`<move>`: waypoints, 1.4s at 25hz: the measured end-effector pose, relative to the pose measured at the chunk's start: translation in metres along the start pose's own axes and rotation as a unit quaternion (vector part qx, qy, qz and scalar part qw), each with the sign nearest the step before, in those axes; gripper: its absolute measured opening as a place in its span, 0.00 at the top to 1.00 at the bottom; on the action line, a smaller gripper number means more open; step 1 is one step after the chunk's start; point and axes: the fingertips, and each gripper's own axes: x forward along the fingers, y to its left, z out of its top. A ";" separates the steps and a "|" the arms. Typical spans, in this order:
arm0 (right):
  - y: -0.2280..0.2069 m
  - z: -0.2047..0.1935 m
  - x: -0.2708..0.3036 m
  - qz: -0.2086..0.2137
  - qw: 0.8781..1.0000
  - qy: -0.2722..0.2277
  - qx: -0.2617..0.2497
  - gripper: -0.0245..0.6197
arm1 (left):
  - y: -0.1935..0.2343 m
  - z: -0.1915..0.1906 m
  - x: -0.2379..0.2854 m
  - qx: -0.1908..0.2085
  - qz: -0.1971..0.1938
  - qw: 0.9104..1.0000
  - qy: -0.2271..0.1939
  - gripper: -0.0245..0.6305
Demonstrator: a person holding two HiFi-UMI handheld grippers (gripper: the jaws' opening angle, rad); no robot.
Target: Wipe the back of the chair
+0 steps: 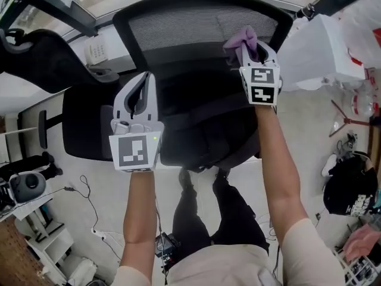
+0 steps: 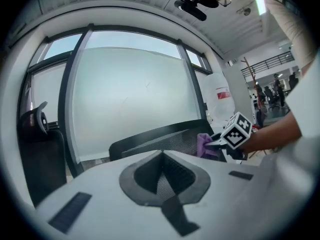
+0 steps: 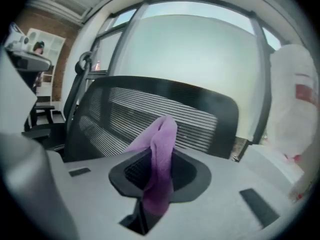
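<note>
Landmark: the office chair, its black mesh back (image 1: 196, 28) running across the top of the head view and its seat (image 1: 202, 130) below that.

- Right gripper (image 1: 256, 49): jaws clamped on a purple cloth (image 3: 161, 134). The cloth is pinched low in the jaw recess, and a folded end sticks up past the tips. The gripper is at the right-hand part of the chair back, just below the top rim and on the seat side of the mesh. The cloth looks to be at the mesh or just off it. Can't confirm contact from any view.
- Left gripper (image 1: 140, 94): jaws together with nothing between them. Only chair mesh shows through the gap in the left gripper view. It is held over the left side of the seat, in front of the back and clear of the mesh, well apart from the right gripper.
- Both of the person's forearms reach in from the front of the chair. The person's legs (image 1: 205, 219) are at the seat's front edge.

Around the chair:
- A second black chair (image 1: 41, 58) stands to its left.
- A frosted window (image 2: 130, 94) is behind the back.
- A white plastic bag (image 1: 330, 46) is off the back's right end.
- A dark bag (image 1: 351, 186) sits on the floor to the chair's right.
- Loose cables (image 1: 89, 207) lie on the floor, front-left of the seat.
</note>
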 end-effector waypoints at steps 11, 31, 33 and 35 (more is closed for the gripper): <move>-0.055 -0.027 -0.027 -0.027 1.000 0.004 0.001 0.86 | -0.076 0.016 0.048 0.002 -0.052 0.999 -0.016 0.95; 0.249 0.065 0.065 0.197 0.973 -0.028 -0.117 0.86 | 0.073 -0.061 -0.059 -0.036 0.061 0.997 0.030 0.95; 0.254 0.068 0.066 0.199 0.973 -0.028 -0.116 0.86 | 0.078 -0.063 -0.062 -0.038 0.064 0.997 0.030 0.95; 0.253 0.068 0.066 0.199 0.973 -0.026 -0.117 0.86 | 0.081 -0.065 -0.062 -0.038 0.065 0.997 0.030 0.95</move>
